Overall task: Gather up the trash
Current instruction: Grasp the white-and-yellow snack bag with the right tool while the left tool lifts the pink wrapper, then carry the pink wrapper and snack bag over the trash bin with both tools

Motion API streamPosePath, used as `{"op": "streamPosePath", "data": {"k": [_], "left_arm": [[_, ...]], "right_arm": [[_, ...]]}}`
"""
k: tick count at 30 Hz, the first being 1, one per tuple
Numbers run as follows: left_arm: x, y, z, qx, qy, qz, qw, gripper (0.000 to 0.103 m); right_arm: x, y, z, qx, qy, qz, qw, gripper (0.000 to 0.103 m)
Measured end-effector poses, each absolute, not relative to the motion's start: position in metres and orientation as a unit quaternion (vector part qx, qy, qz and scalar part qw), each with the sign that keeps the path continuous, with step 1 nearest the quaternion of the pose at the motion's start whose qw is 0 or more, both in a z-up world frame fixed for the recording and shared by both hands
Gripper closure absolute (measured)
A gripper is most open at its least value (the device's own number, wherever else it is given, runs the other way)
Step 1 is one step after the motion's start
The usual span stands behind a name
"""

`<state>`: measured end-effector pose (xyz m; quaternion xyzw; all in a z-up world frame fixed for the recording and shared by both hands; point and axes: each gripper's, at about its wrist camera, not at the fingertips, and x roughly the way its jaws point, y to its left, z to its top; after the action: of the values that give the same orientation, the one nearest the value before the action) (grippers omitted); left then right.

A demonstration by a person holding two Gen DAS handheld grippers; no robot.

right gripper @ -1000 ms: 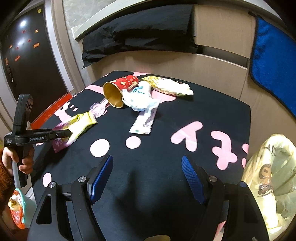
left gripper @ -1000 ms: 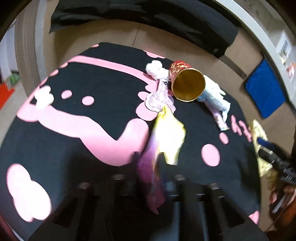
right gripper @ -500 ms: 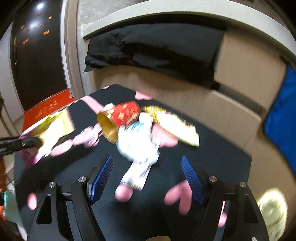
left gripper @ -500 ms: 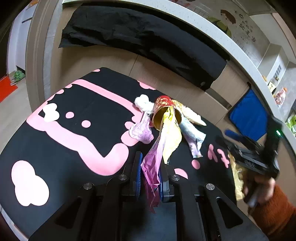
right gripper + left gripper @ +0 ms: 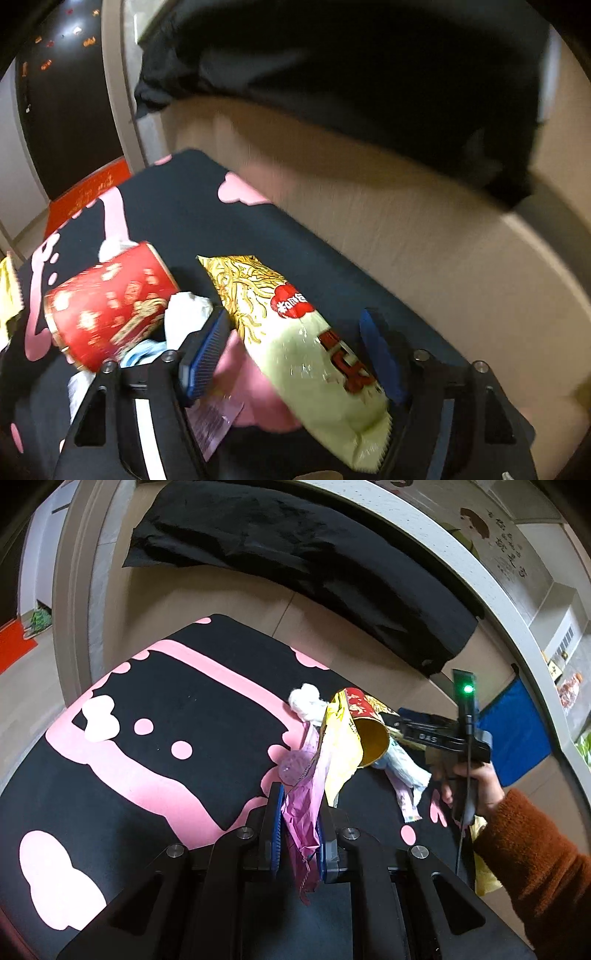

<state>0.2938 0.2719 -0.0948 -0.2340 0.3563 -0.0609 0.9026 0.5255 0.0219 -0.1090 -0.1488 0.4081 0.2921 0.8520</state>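
My left gripper (image 5: pixel 299 827) is shut on a yellow and purple snack wrapper (image 5: pixel 334 753), which hangs crumpled above the black and pink tablecloth (image 5: pixel 207 709). Behind it lie a red paper cup (image 5: pixel 371 734) on its side, a white tissue wad (image 5: pixel 304 701) and a white-blue wrapper (image 5: pixel 404 766). My right gripper (image 5: pixel 291 321) hovers over a yellow-green noodle packet (image 5: pixel 306 339). Its jaws are closing, one blue pad on each side of the packet, neither pressing on it. The red cup (image 5: pixel 107 306) and the white-blue wrapper (image 5: pixel 186 317) lie just left of it.
A black cloth (image 5: pixel 295 554) drapes over the ledge behind the table, above a beige panel (image 5: pixel 388 206). A blue towel (image 5: pixel 513 734) hangs at the right. A yellow bag (image 5: pixel 484 875) sits below the table's right edge. A hand in an orange-brown sleeve (image 5: pixel 535 864) holds the right gripper.
The right gripper swept across the table to the far side and now straddles the noodle packet. The left gripper rose a little with the wrapper.
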Motion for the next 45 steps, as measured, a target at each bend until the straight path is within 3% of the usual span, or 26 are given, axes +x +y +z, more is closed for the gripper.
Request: {"op": "streamPosePath", "data": {"k": [5,7,27,45], "left_arm": [[0.292,0.272,-0.098,-0.243,0.357,-0.057,0.900,0.088],[0.291,0.270,-0.097,-0.246,0.355,-0.058,0.900,0.088],[0.236,0.177,-0.008,-0.179,0.276,-0.074,0.941,0.088],[0.236,0.004,0.067,-0.093,0.244,-0.188,0.947,0.088]], "right_arm": [[0.519,0.029,-0.114,-0.150,0.424,0.298,0.842,0.053],[0.507,0.026,-0.110,-0.150,0.425,0.294,0.843,0.066],[0.317,-0.083,0.022,-0.040,0.328,0.246,0.911,0.067],[0.235,-0.237,0.084,0.013,0.230,0.156,0.960,0.067]]}}
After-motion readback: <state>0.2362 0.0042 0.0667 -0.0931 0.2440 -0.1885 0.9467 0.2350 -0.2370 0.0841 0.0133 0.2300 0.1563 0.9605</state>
